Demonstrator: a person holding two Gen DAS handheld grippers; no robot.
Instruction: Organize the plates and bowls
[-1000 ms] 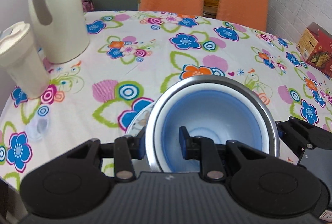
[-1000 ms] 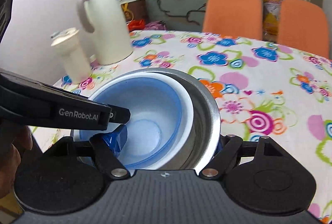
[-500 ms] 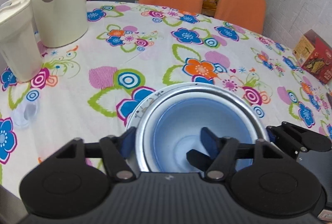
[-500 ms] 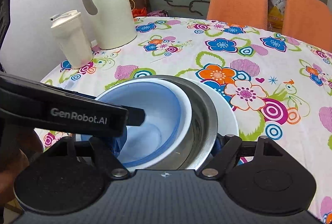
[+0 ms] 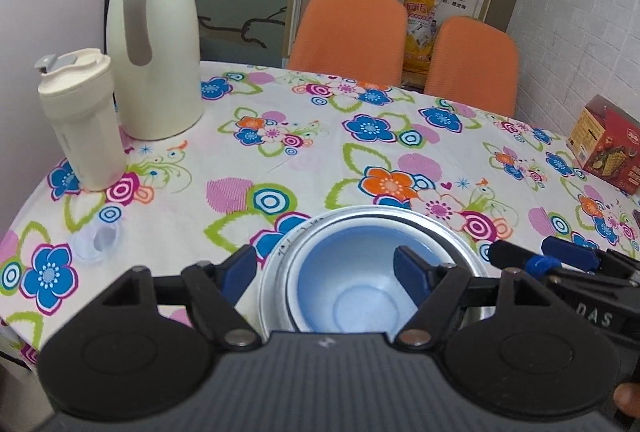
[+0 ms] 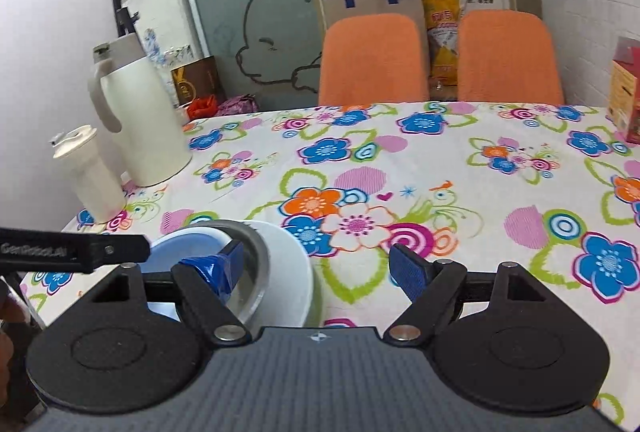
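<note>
1. Tablecloth (image 5: 280, 160) with bright flowers covers a round tabletop; two orange chairs (image 5: 346, 32) stand at its far edge, before a frosted glass panel with a cartoon outline and a wall poster.
2. Counted on the tabletop: one tall cream jug (image 5: 154, 44) and one cream tumbler (image 5: 82, 120) at the far left edge, one red box (image 5: 608, 144) at the right edge, one small clear cap (image 5: 98, 240) near the left edge, and one stack of dishes at the near edge.
3. The stack: a blue bowl (image 5: 352, 284) sits inside a white bowl (image 5: 294, 288), which sits inside a steel bowl (image 5: 452, 236), all on a white plate (image 6: 292, 264).
4. The left gripper (image 5: 326, 272) has its jaws spread wide, one pad outside the steel bowl's left rim and the other over the blue bowl's inside; no grip is seen.
5. The right gripper (image 6: 316, 268) also stands apart, its left pad by the steel bowl's right rim, its right pad over bare cloth.
6. A dark brown paper bag (image 6: 372, 6) stands behind the chairs.
</note>
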